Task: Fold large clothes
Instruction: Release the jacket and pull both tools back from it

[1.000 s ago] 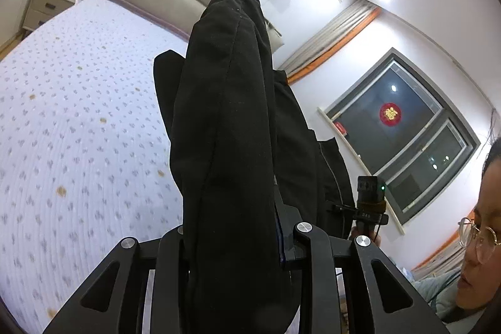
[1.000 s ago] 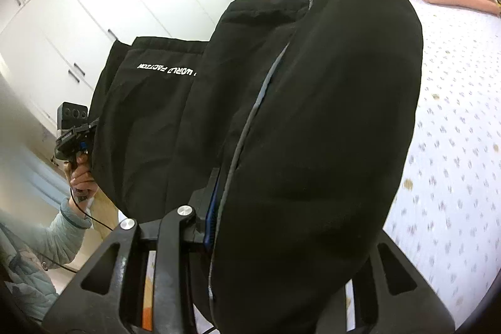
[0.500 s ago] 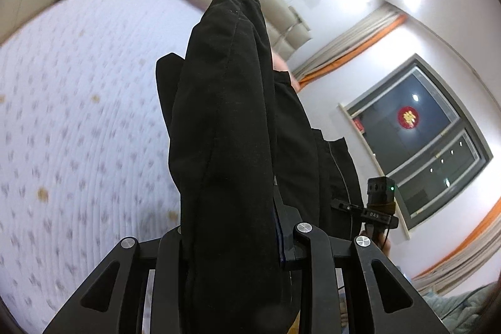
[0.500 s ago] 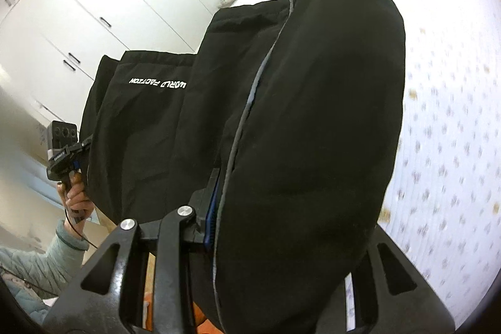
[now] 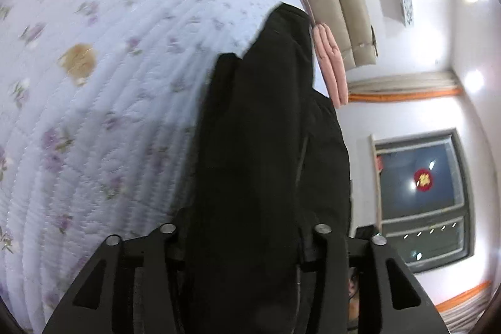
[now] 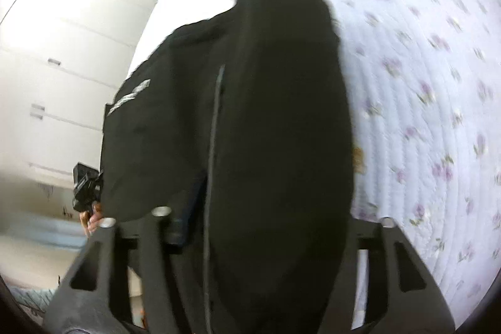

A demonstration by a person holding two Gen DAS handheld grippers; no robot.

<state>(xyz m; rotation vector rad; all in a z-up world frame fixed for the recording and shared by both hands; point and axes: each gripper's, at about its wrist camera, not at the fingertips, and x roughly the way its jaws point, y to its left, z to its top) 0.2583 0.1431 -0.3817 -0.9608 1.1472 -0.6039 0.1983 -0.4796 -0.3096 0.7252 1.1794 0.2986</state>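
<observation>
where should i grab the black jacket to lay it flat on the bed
Probably the thick folded edge of the black jacket, one grip toward each end, coming from the edge side. It runs as a long layered bundle above the floral quilt, so pinching there keeps layers together. The left gripper and right gripper have just been opening their jaws, cloth between them.

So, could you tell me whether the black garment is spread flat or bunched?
Bunched: the black garment hangs in thick folds above the bedspread.
</observation>
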